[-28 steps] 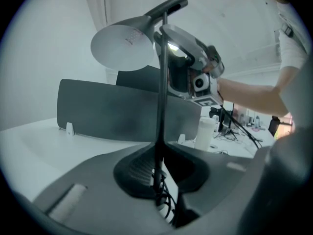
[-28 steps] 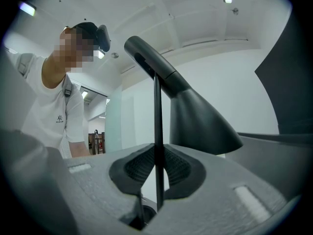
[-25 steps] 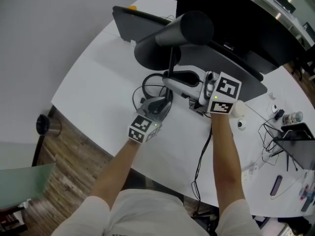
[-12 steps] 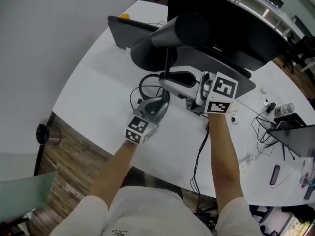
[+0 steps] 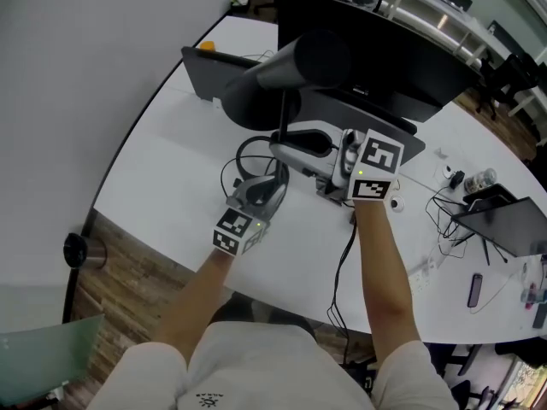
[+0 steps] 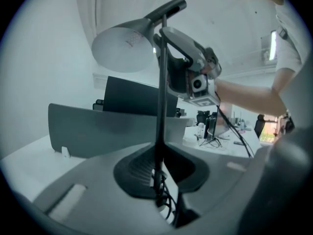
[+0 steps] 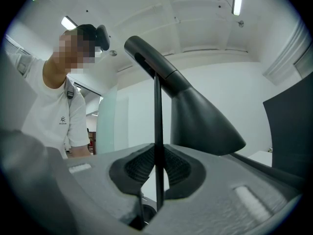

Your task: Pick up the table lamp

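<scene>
Between the pads of your left claw (image 6: 159, 175) stands the thin pole (image 6: 161, 97) of the lamp (image 5: 286, 75), and the half-closed jaws clamp it. Your right claw (image 7: 157, 173) grips the same pole from the opposite side. Lifting seems the step in hand. Next, raise both claws together and keep the pole upright above the table (image 5: 171, 169).

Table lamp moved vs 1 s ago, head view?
Yes, slightly. In the head view the table lamp covers more of the dark panel behind it than before, so it looks to have risen toward the camera.
</scene>
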Available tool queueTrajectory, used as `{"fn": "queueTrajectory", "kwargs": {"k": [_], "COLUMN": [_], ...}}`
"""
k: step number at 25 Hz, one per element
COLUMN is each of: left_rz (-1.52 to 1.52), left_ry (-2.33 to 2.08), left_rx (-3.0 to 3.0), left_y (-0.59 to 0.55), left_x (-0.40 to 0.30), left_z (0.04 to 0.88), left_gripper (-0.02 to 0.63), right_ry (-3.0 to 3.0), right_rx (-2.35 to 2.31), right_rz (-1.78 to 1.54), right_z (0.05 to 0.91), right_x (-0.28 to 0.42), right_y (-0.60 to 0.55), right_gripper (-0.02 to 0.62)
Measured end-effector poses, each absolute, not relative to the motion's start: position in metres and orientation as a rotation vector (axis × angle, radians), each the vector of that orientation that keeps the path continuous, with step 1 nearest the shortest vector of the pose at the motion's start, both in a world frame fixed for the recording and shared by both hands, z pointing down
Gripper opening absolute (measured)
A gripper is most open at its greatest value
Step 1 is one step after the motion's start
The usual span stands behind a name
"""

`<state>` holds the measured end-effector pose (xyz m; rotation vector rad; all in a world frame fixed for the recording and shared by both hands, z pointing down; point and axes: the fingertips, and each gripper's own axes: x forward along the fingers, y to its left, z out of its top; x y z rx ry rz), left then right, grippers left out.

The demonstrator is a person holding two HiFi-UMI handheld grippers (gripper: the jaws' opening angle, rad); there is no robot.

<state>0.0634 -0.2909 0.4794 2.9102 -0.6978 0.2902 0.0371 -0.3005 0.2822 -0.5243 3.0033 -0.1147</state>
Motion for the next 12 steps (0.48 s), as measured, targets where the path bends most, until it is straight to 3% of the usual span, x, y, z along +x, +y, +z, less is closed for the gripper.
{"fn": "queueTrajectory", "kwargs": {"k": [12], "left_rz": [0.265], "left_ry": [-0.631], "left_rx": [2.960], "left_y": [-0.278], "left_x": [0.062], "left_z": [0.443], "left_gripper": [0.048], "right_ry": [2.989], "right_rx": [-0.605], "right_rz": [-0.075], "right_z": [0.247], "right_x": [0.035], "right_y": [-0.284], "right_gripper": [0.045]}}
